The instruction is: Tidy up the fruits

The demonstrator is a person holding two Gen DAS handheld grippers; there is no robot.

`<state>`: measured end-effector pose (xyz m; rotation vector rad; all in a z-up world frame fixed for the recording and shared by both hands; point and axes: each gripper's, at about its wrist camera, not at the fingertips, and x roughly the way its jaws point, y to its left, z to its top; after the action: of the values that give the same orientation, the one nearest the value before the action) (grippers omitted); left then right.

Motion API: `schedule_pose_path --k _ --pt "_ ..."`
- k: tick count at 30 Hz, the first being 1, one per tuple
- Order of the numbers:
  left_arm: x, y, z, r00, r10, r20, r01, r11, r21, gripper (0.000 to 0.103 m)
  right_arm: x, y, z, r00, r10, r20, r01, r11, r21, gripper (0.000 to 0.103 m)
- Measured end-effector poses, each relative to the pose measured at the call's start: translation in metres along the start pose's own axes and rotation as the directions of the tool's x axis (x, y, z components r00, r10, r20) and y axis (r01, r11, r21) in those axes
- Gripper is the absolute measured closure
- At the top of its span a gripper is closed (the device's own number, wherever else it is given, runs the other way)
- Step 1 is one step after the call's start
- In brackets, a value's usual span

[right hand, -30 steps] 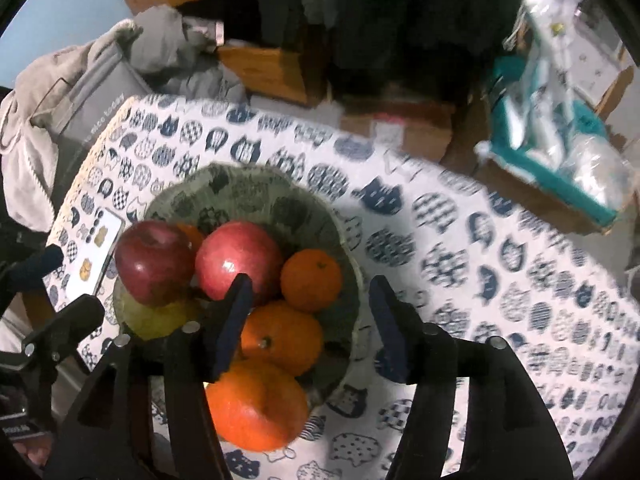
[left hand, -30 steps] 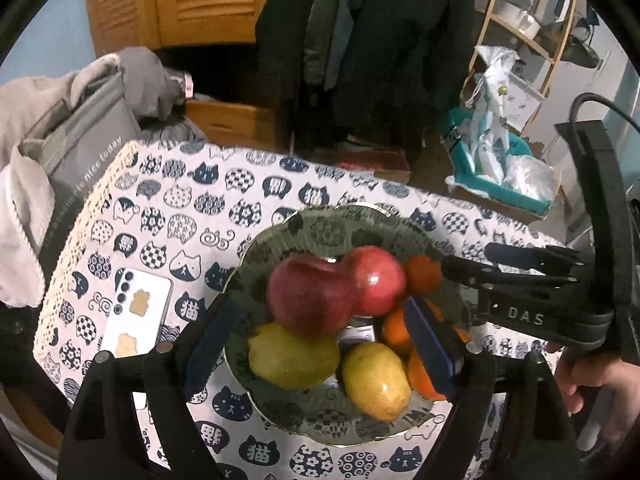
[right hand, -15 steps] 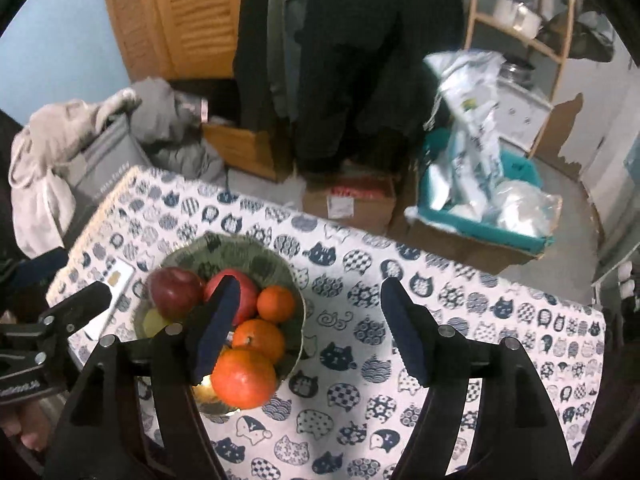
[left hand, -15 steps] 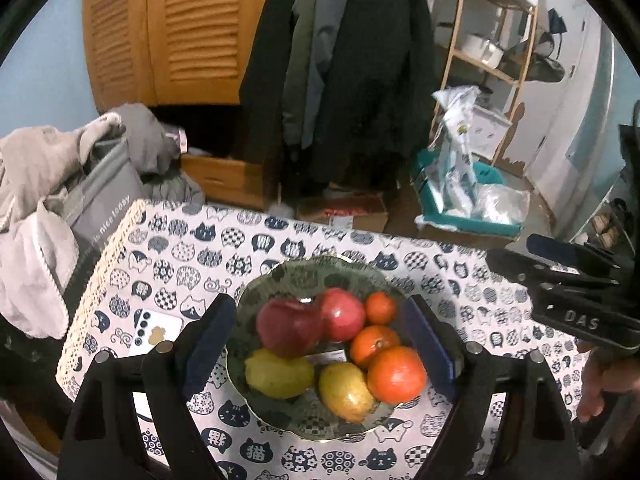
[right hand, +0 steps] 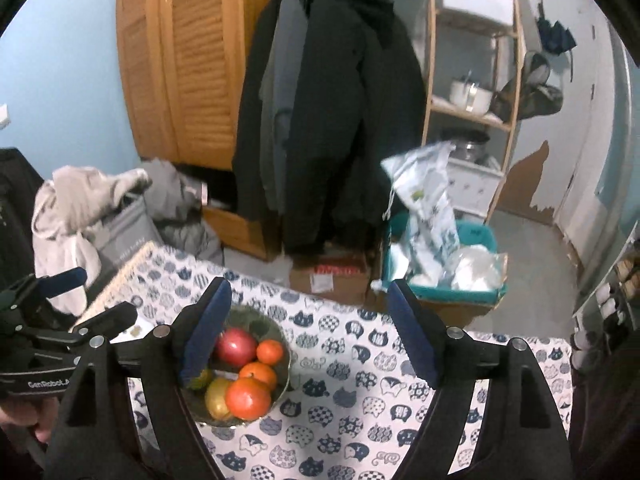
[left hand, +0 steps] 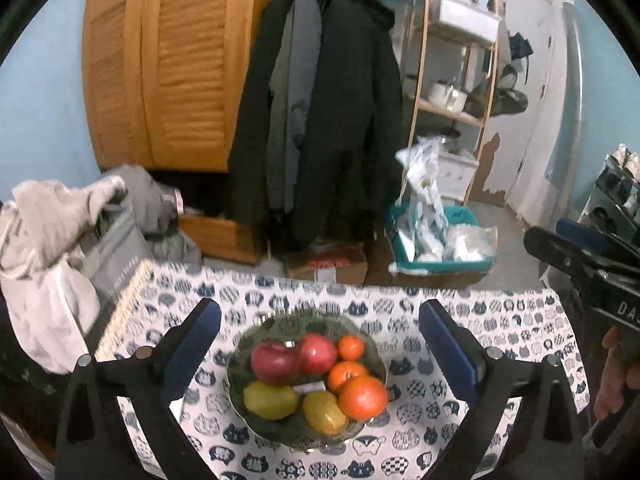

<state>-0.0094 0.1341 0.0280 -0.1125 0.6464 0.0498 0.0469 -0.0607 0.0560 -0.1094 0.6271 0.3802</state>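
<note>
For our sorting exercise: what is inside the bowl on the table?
The bowl holds two red apples, three oranges and two yellow-green fruits; anything beneath them is hidden.

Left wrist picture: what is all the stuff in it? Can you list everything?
apples: two, red, back of bowl
oranges: three, orange, right side of bowl
pears: two, yellow-green, front of bowl
bowl: one, dark green patterned, on tablecloth
tablecloth: one, white with blue cats, covering table
coats: several, dark, hanging behind table
cupboard: one, wooden, far left
shelf: one, wooden, far right
left hand-held gripper: one, black with blue pads, opening, nothing between them
right hand-held gripper: one, black, right edge
</note>
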Motion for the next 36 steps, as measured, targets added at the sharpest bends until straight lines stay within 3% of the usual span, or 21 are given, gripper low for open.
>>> schedule_pose_path --k 4,19,27,36 --pt "-0.026 -0.010 0.009 0.997 0.003 0.077 -0.004 1.000 0.018 0.000 -0.025 -0.005 0.004 0.999 -0.022 0.050 0.022 1.000 -0.002 0.023" --pt "-0.070 -0.035 0.022 0.983 -0.019 0.181 0.009 0.999 0.052 0.000 -0.100 -0.033 -0.003 0.972 -0.141 0.189 0.140 0.990 0.017 0.022" --pt "-0.073 -0.045 0.020 0.980 -0.029 0.195 0.019 0.999 0.050 0.000 -0.112 -0.037 -0.010 0.958 -0.178 0.227 0.181 0.984 0.008 0.022" --pt "-0.069 -0.053 0.020 0.981 -0.002 0.194 -0.013 0.997 0.073 0.000 -0.107 -0.046 -0.012 0.959 -0.193 0.207 0.192 0.981 0.024 0.022"
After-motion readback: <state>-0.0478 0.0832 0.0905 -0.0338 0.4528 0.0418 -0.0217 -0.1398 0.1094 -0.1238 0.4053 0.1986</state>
